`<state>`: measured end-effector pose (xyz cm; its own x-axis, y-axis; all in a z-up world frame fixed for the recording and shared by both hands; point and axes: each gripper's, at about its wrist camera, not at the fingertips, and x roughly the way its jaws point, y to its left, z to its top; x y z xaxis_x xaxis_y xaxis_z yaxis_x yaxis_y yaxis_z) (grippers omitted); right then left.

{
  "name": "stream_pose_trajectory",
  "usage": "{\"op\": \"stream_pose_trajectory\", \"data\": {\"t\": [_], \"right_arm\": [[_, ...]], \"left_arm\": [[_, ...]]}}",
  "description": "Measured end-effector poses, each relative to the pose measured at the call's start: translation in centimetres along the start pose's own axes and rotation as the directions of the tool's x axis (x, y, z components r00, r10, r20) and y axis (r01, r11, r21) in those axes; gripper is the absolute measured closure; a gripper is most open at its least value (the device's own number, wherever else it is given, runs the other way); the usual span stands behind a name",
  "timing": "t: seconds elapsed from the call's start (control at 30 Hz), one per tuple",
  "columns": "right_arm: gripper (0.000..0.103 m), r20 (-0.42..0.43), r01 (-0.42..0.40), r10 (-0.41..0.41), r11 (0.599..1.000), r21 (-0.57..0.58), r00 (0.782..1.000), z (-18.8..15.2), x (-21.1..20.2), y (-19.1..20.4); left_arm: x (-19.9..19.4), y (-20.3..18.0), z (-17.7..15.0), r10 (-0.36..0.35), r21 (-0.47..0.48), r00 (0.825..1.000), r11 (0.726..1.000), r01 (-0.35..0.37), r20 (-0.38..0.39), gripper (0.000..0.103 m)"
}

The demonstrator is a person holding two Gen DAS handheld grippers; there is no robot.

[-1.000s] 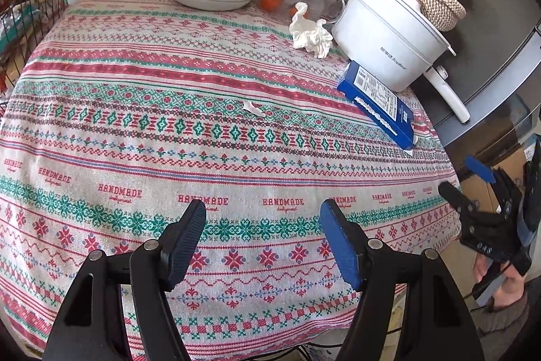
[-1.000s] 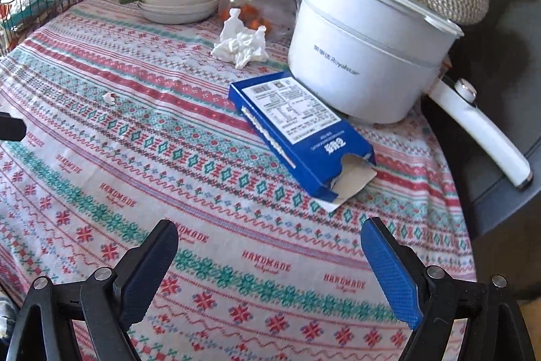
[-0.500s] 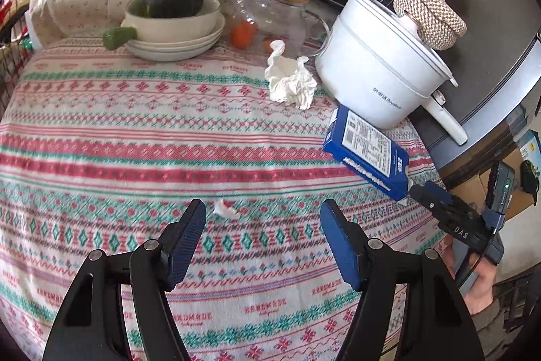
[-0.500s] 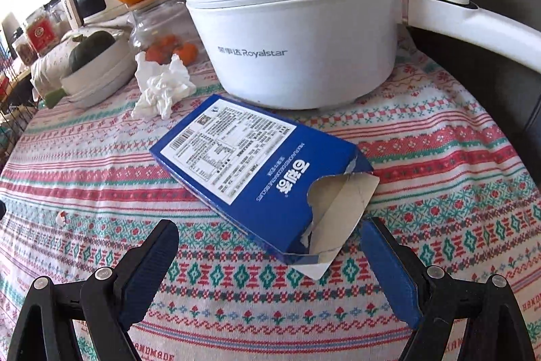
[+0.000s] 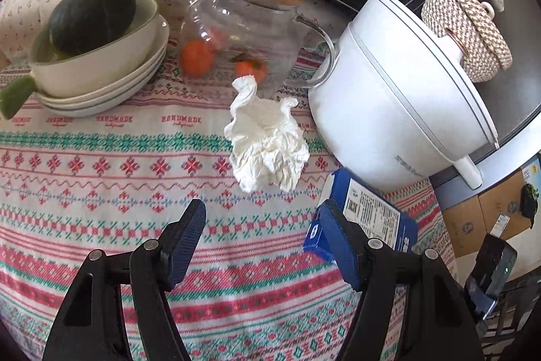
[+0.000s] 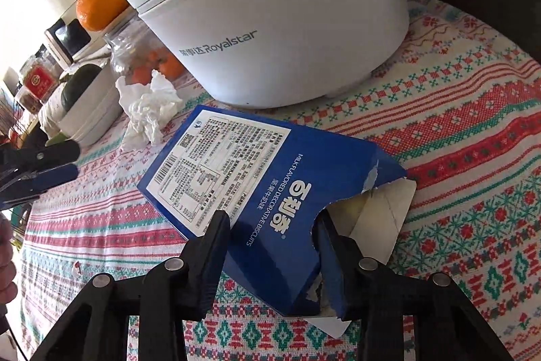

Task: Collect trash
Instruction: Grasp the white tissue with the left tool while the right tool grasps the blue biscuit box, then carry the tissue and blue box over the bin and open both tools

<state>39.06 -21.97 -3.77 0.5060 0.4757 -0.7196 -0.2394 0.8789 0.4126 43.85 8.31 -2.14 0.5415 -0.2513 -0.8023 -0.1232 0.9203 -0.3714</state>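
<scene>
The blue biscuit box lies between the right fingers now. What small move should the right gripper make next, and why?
Probably close the right gripper on the blue biscuit box, then lift. Its fingers already stand on both sides of the torn end, which looks squeezed little or not at all, and the box lies flat on the tablecloth close to the white pot. The left gripper is open before the crumpled tissue.

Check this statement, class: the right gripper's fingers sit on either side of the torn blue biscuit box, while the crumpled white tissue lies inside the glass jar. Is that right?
One detail is wrong. The crumpled white tissue lies on the tablecloth in front of the glass jar, not inside it; the left wrist view shows this. The right gripper does straddle the torn blue biscuit box.
</scene>
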Motion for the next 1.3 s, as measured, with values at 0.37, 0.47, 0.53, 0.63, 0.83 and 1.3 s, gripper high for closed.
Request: {"op": "stream_pose_trajectory", "data": {"t": [0.37, 0.47, 0.53, 0.63, 0.83, 1.3], "right_arm": [[0.093, 0.048, -0.167, 0.164, 0.983, 0.07, 0.985, -1.3, -1.9, 0.0], [0.095, 0.048, -0.18, 0.177, 0.982, 0.063, 0.983, -1.6, -2.1, 0.6], [0.096, 0.05, -0.19, 0.187, 0.98, 0.057, 0.981, -1.8, -2.2, 0.9], [0.098, 0.054, -0.202, 0.2, 0.978, 0.048, 0.978, -1.8, -2.3, 1.4], [0.101, 0.069, -0.207, 0.205, 0.978, 0.023, 0.976, -2.0, -3.2, 3.0], [0.103, 0.092, -0.173, 0.171, 0.985, 0.02, 0.981, -5.8, -8.8, 6.7]], "left_arm": [[6.4, -2.8, 3.9, 0.104, 0.088, 0.995, 0.991, -0.102, -0.012, 0.027], [8.0, -3.3, 3.6, 0.199, 0.132, 0.98, 0.971, -0.198, 0.005, 0.028], [8.1, -3.2, 3.5, 0.156, 0.13, 0.988, 0.979, -0.157, 0.021, 0.048], [7.5, -2.8, 3.4, 0.117, 0.123, 0.993, 0.985, -0.119, 0.022, 0.073], [5.4, -2.1, 2.9, 0.065, 0.131, 0.998, 0.989, -0.065, 0.005, 0.078], [-10.8, -1.3, -3.8, -0.022, 0.122, 0.996, 0.993, 0.012, 0.084, 0.079]]}}
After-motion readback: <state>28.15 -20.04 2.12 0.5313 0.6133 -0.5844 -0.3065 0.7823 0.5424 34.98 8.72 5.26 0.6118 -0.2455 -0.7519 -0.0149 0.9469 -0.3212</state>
